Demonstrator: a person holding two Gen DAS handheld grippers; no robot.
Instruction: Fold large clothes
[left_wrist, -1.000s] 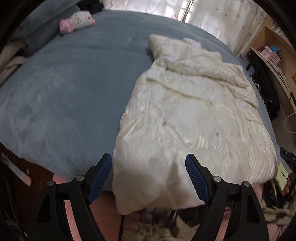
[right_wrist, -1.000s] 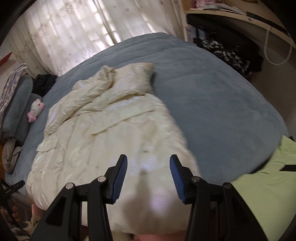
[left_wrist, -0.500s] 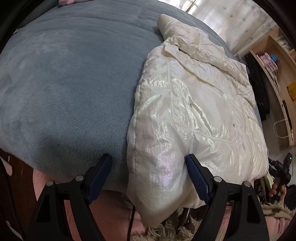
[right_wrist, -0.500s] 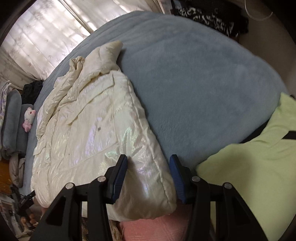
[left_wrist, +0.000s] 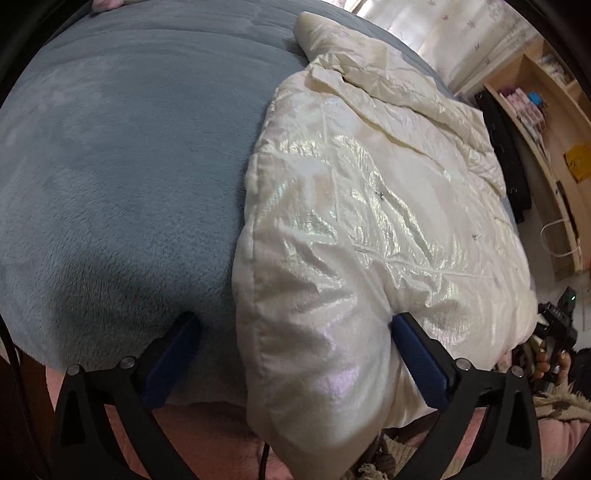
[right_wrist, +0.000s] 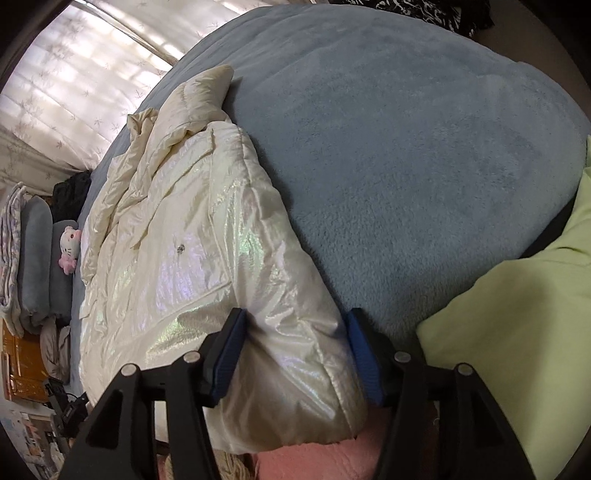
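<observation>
Cream puffer jacket (left_wrist: 369, 206) lies lengthwise on the blue fleece bed cover (left_wrist: 122, 158), its hem drooping over the near edge of the bed. Both grippers stand with jaws apart, straddling the two hem corners: the left gripper (left_wrist: 295, 354) has one pad pressed into the padding and the other against the fleece, while the right gripper (right_wrist: 295, 354) brackets the opposite corner on both sides. Neither has clamped yet. For a clean fold, each should probably bite deep enough to take the whole thickness, since the glossy shell looks slippery and the filling will squash, then both corners should rise together so the hem stays level. The shell is shiny, faintly iridescent and finely creased; the body is thick and pillowy with stitched seams. Further up, a duller crumpled part bunches near the collar. Beyond sit a plush toy (right_wrist: 70, 245) and pale curtains (right_wrist: 70, 74).
</observation>
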